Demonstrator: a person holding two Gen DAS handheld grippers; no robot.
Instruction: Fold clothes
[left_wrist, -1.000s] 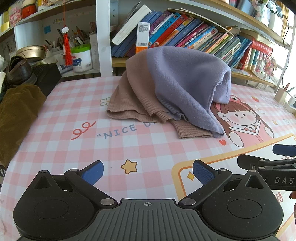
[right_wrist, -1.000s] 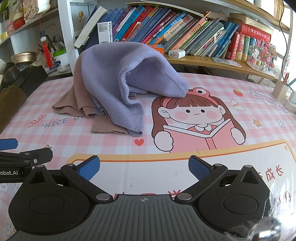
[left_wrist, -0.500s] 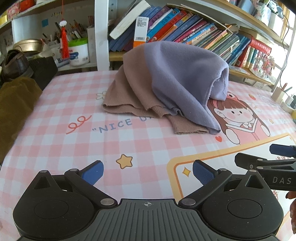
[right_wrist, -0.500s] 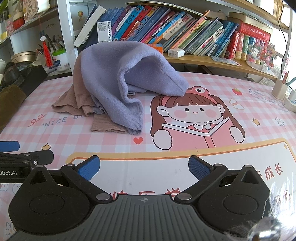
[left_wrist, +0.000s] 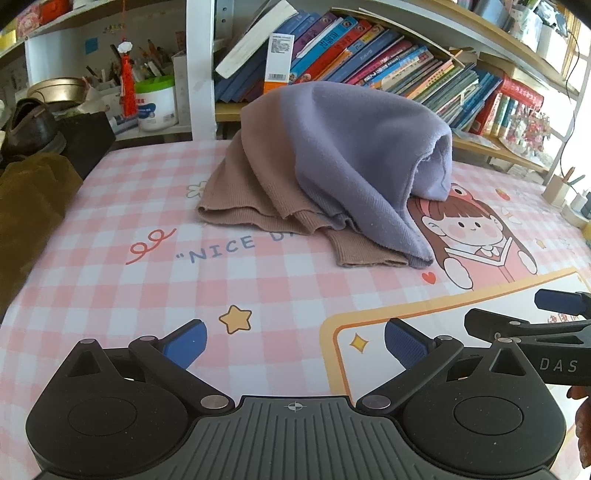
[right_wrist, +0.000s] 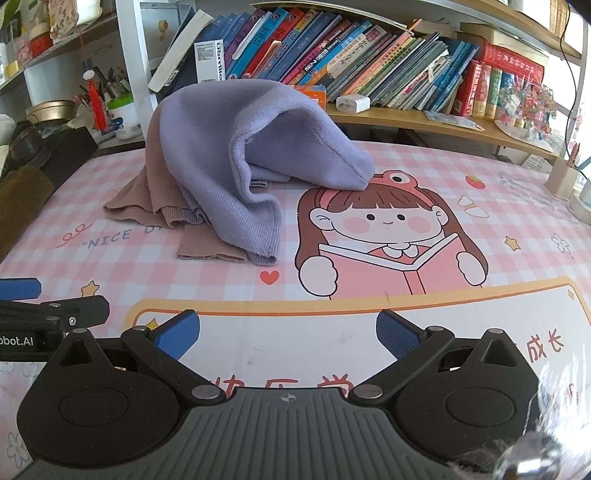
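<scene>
The sweater (left_wrist: 354, 155) looks soft, light, floppy; its ribbed hem (left_wrist: 369, 254) suits pinching; left gripper (left_wrist: 293, 341) and right gripper (right_wrist: 288, 334) gape wide, empty.

- Garment (left_wrist: 343, 166): a two-tone knit, lavender on one part and tan-brown on the other, with ribbed hems.
- State: unfolded, heaped in a rumpled mound that stands up at its middle.
- Position: upper centre of the left wrist view; upper left of centre in the right wrist view (right_wrist: 229, 155).
</scene>
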